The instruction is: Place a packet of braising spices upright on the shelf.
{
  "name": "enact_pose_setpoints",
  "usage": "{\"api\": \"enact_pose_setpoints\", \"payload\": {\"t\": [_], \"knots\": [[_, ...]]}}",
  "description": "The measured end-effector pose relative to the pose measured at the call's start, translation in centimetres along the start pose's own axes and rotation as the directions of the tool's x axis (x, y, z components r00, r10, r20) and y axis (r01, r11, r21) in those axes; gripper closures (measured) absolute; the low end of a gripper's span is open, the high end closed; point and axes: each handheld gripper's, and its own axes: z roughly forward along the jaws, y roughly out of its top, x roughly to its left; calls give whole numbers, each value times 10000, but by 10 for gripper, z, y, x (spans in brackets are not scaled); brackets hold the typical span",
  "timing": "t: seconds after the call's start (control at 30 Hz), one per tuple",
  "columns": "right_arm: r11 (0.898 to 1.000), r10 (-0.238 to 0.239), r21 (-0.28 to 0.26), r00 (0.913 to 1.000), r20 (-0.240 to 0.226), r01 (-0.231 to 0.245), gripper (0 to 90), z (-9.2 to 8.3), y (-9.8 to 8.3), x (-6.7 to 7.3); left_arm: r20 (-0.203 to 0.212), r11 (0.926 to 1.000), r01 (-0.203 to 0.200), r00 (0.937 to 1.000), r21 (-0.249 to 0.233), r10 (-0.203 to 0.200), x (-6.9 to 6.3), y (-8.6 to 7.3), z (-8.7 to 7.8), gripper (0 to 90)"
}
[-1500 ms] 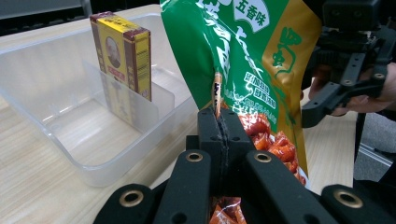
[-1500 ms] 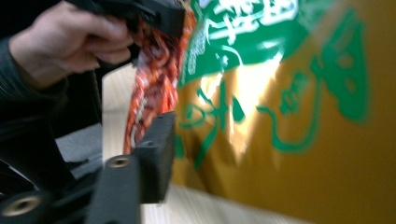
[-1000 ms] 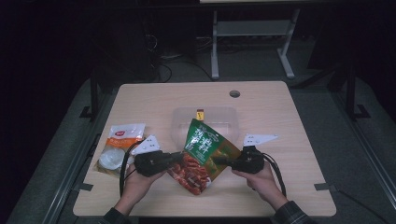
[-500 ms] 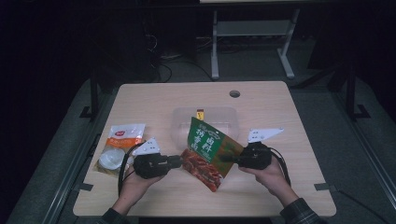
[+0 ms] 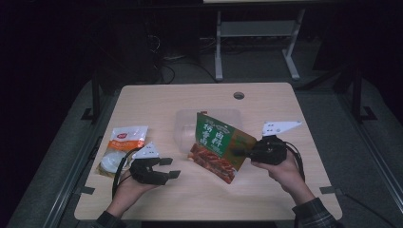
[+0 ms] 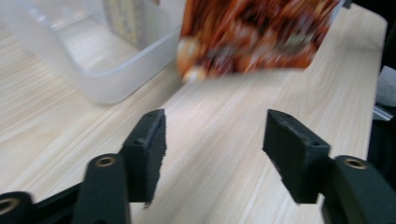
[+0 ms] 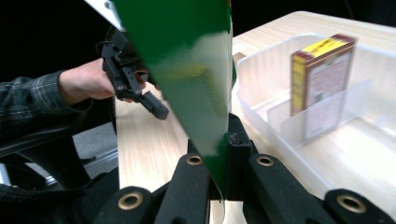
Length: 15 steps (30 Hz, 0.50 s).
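Right gripper [image 7: 219, 182] clamps the green pouch [image 5: 217, 145]; its view reveals a box [image 7: 320, 84] inside the clear bin [image 5: 183, 130]. Left gripper [image 5: 166, 168], jaws just opened, holds nothing beside the bin.

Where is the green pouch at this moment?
In the high view the green pouch hangs above the table's middle, pinched at its right edge by the right gripper, just in front of the clear bin.

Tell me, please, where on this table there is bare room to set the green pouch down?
Bare wood lies beyond the clear bin toward the round hole, and along the near edge between the left claw and right claw. The left side by the white packet is crowded; the bin already holds a small box.
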Motion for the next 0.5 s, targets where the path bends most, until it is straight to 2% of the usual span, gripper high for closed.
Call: {"api": "enact_pose_setpoints", "payload": {"t": [0.07,0.23,0.3,0.37,0.4,0.43,0.5], "knots": [[10000,-90,29,9997,225,89,897,-5,6,1,-83,9999,12,10000,157,-10,3,-3,-2,346],[9999,-107,-66,9976,687,112,897,-21,20,-4,-249,9996,281,9993,86,-279,5,-13,-8,296],[9998,-26,-212,9967,817,44,897,-27,26,-5,-344,9989,447,9984,133,-442,5,-18,-11,284],[9993,-106,-340,9950,992,141,897,-33,32,-6,-419,9991,392,9984,176,-384,7,-22,-14,274],[9991,-83,-416,9941,1084,129,897,-36,35,-6,-419,9984,522,9978,204,-513,7,-24,-16,273],[9984,-81,-541,9931,1172,145,897,-40,39,-7,-472,9989,429,9980,211,-418,8,-26,-17,268],[9975,-113,-672,9908,1347,206,897,-45,44,-7,-492,9981,593,9971,172,-584,8,-28,-19,262]]}}
